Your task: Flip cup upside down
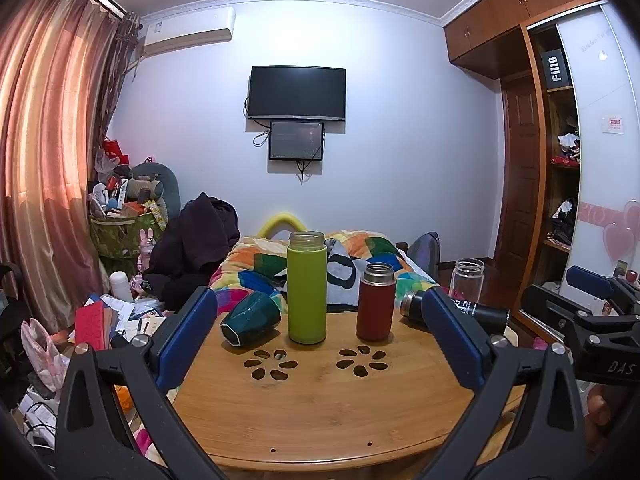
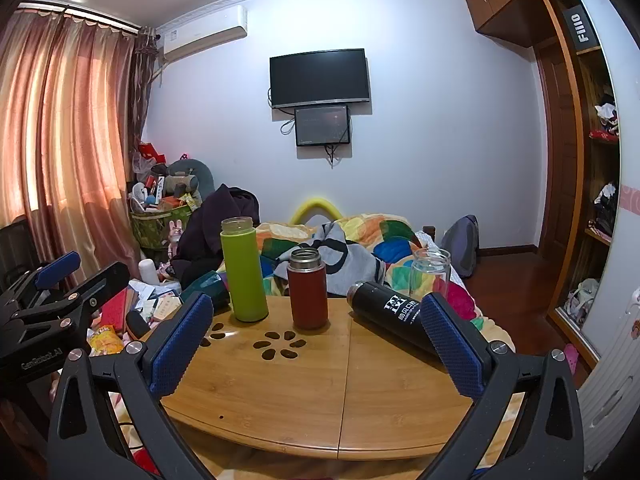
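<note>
Blue textured pads line both pairs of tongs, and both pairs stand spread wide with nothing between the pads. The left tongs [image 1: 320, 336] hover over the near edge of the bench [image 1: 320, 412], aimed at the middle of the row of vessels. The right tongs [image 2: 316, 344] hover beside them over the same near edge, shifted toward the right side. Neither pair touches anything, which suits an approach stance: the wide opening probably leaves clearance for a vessel body.

Vessels stand or lie along the far edge of the bamboo bench. At the far left corner the dark green cup [image 1: 250, 320] lies on its side, its faceted base facing the left camera and its mouth pointing away toward the bed. In the right wrist view only part of it shows behind the left pad. It is judged to be the task's thing and it is not yet inverted. Lying down, it offers its side walls to a grasp from above or from the near side.

Just right of it the lime green bottle [image 1: 307, 286] stands upright with no lid. Next comes the red flask [image 1: 376, 302], also upright and open. The black flask [image 2: 390, 316] lies on its side toward the far right corner. A clear glass bottle [image 2: 430, 274] stands behind it at the far right edge.

The lime green bottle is near the cup, so a rotation likely needs care on that side.
</note>
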`<state>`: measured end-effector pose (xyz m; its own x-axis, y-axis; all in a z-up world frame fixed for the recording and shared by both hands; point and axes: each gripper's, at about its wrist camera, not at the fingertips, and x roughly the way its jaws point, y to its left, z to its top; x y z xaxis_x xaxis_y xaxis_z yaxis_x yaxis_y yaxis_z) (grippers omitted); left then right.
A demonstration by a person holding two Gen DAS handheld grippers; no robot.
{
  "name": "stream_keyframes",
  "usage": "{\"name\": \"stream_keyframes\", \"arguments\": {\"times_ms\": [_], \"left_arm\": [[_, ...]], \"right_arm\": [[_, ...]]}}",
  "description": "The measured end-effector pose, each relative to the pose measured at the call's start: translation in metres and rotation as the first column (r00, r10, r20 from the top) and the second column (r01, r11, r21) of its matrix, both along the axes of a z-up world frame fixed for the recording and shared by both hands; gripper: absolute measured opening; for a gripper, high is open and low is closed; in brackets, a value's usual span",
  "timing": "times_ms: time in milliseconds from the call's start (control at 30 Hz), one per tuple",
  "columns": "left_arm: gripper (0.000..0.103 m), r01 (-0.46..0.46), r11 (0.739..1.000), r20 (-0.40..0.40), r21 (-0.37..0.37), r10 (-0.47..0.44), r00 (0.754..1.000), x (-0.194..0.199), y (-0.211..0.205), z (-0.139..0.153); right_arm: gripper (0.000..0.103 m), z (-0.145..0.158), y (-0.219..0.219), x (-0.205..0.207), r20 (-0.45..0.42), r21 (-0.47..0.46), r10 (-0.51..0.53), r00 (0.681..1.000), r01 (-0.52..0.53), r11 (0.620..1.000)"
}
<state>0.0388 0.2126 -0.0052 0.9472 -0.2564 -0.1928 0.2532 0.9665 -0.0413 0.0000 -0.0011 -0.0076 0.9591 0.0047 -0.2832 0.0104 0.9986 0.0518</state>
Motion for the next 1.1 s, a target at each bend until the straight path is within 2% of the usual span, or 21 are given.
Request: {"name": "stream_keyframes", "arguments": {"times_ms": [333, 400, 1100], "left_arm": [[0.103, -0.017, 1.0, 0.009, 0.001, 0.017, 1.0, -0.003, 0.001, 0.003], [0.103, -0.021, 1.0, 0.009, 0.001, 0.021, 1.0, -0.003, 0.002, 0.003], [0.103, -0.034, 0.999, 0.004, -0.001, 0.034, 0.999, -0.001, 0.004, 0.0]], "right_arm": [[0.103, -0.005, -0.002, 0.004, 0.003, -0.002, 0.004, 1.0, -0.004, 1.0], [0.103, 0.004, 0.003, 0.001, 0.004, -0.005, 0.003, 1.0, -0.003, 1.0], [0.103, 0.005, 0.005, 0.001, 0.005, -0.01, 0.002, 1.0, -0.002, 1.0]]}}
